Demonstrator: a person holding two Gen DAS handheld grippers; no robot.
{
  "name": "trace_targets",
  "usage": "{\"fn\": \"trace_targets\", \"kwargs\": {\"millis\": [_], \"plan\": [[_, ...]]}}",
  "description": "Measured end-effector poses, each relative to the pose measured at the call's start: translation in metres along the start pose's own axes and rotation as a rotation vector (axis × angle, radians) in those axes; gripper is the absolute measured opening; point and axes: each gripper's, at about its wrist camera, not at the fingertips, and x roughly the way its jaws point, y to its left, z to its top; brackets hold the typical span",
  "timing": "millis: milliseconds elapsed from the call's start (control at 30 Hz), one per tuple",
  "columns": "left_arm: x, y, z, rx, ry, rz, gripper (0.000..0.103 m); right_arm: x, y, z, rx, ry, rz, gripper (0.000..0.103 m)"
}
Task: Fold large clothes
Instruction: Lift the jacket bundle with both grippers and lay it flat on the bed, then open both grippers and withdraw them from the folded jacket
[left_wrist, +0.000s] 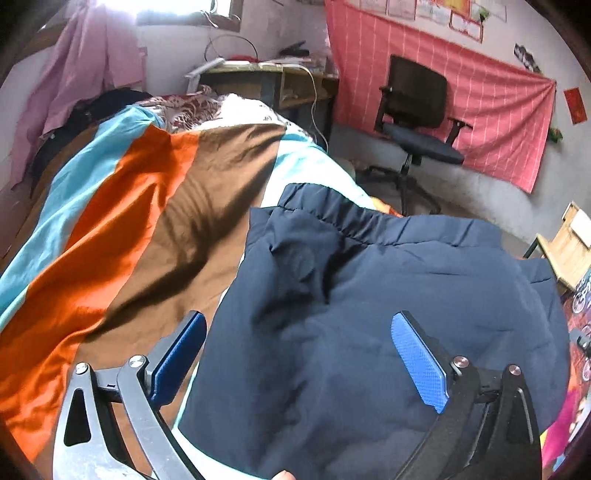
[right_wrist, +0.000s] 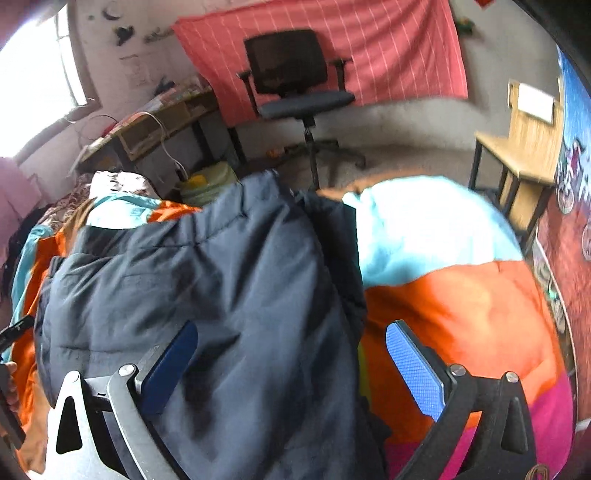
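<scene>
A large dark navy padded garment (left_wrist: 369, 295) lies on a bed covered by a striped orange, brown and light-blue sheet (left_wrist: 140, 206). My left gripper (left_wrist: 299, 354) is open and hovers just above the garment's left side, its left finger over the sheet. In the right wrist view the garment (right_wrist: 221, 295) fills the left and middle. My right gripper (right_wrist: 291, 365) is open above the garment's right edge, its right finger over the orange sheet (right_wrist: 461, 314). Neither gripper holds anything.
A black office chair (left_wrist: 417, 114) stands on the floor beyond the bed, before a red checked wall cloth (left_wrist: 480, 103). A cluttered desk (left_wrist: 266, 81) is at the head of the bed. A wooden table (right_wrist: 524, 147) stands at the right. Pink clothes (left_wrist: 81, 74) hang at left.
</scene>
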Motion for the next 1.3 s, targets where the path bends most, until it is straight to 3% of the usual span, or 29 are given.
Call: {"fn": "trace_targets", "kwargs": {"millis": [400,867,1067,1300], "plan": [[-0.04,-0.024,-0.024,0.038,-0.071,-0.01,0.101,-0.039,0.027,-0.025,-0.039,-0.108,-0.001,0.103],[-0.089,-0.052,-0.066,0.145,-0.229,-0.004,0.101,-0.089,0.052,-0.059,-0.071,-0.207,0.0,0.103],[-0.113,-0.055,-0.081,0.186,-0.277,-0.023,0.101,-0.111,0.066,-0.078,-0.11,-0.242,0.025,0.103],[-0.143,-0.045,-0.102,0.159,-0.295,-0.06,0.101,-0.143,0.077,-0.096,-0.1,-0.289,0.051,0.103]]}}
